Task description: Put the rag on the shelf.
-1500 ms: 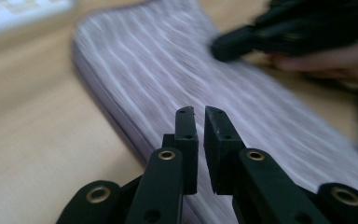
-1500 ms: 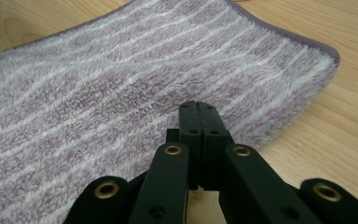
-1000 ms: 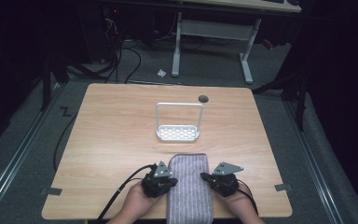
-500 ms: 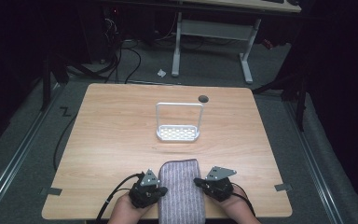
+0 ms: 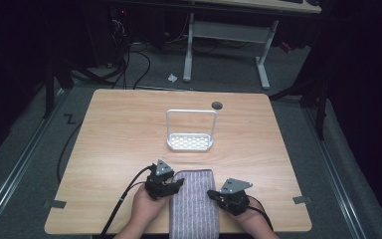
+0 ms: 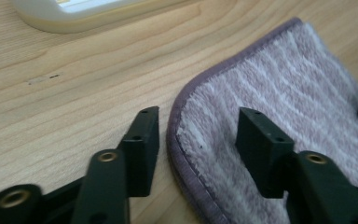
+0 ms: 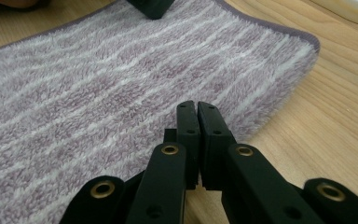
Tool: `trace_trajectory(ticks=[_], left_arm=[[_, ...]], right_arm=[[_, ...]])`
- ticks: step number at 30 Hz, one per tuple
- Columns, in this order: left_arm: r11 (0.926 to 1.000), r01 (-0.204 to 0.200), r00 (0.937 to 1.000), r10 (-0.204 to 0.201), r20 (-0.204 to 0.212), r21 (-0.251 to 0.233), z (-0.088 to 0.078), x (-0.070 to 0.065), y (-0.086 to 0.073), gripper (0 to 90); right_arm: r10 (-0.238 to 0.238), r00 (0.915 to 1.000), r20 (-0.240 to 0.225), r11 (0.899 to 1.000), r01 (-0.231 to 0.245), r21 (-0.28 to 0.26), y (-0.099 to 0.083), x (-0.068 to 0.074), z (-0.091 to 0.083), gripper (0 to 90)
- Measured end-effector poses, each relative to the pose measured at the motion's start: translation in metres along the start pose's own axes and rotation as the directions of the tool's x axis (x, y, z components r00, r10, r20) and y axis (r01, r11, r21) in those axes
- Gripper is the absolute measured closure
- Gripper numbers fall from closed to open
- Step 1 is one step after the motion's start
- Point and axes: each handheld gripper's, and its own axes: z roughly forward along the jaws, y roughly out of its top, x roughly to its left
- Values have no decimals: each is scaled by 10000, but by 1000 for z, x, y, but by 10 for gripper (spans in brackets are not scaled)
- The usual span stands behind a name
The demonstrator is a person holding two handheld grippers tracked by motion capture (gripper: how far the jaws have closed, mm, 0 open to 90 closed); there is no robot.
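Towel (image 5: 194, 201) edge sits between your left hand-held gripper's (image 6: 198, 135) parted jaws; close there. Right hand-held gripper (image 7: 198, 114) is pressed together, empty.

One wooden table (image 5: 119, 144); one striped purple towel (image 5: 194, 209) at six o'clock; one white rack (image 5: 190, 142) at centre; two grippers, left gripper (image 5: 171, 185), right gripper (image 5: 218, 195).

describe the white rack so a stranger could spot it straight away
On the wooden table, look past the striped purple towel at the near edge. The white rack stands alone mid-table: a perforated tray with a tall thin hoop frame, unlike the soft, flat towel.
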Motion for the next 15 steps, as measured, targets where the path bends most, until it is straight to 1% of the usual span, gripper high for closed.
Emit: trace_trajectory(ticks=[2,3,4,5,6,7,8,9,10,11,13,14,15], left_arm=[[10000,-47,9999,46,-106,-86,2,-4,-1,652],[10000,-8,10000,7,-90,-71,2,-6,-1,687],[10000,68,10000,-68,-44,-63,3,-7,-2,735],[10000,59,9999,-60,-84,-60,3,-8,-2,761],[10000,49,10000,-49,-68,-51,3,-8,-2,773],[9999,134,9999,-134,-1,-47,3,-8,-2,779],[9997,252,9996,-252,84,-59,3,-6,-2,781],[9995,325,9994,-324,151,-62,3,-5,-2,782],[9994,342,9993,-341,164,-65,3,-5,-2,782],[9994,330,9993,-329,149,-67,3,-5,-2,782],[9994,343,9993,-342,144,-69,2,-5,-2,781],[9993,380,9992,-378,162,-72,2,-5,-2,780],[9991,426,9989,-424,185,-66,2,-5,-3,779]], right_arm=[[-4,10000,91,10000,3,27,-1,-2,-2,882],[111,9999,111,9999,-111,34,-2,-3,-3,875],[298,9996,27,9996,-298,14,-2,-5,-4,851],[570,9984,-53,9983,-571,-89,-2,-5,-5,830],[658,9978,126,9971,-652,-404,0,-5,-8,815],[846,9955,434,9941,-813,-720,4,-6,-11,785],[1088,9913,743,9903,-1016,-951,10,-7,-13,748],[1416,9852,963,9854,-1309,-1092,15,-11,-12,698],[1857,9755,1181,9788,-1730,-1098,20,-16,-9,650],[2286,9640,1357,9707,-2150,-1074,24,-20,-4,621],[2856,9417,1778,9570,-2705,-1045,28,-29,8,573],[3198,9302,1801,9469,-3072,-950,29,-33,14,558],[3371,9241,1802,9413,-3272,-828,29,-36,19,555]])
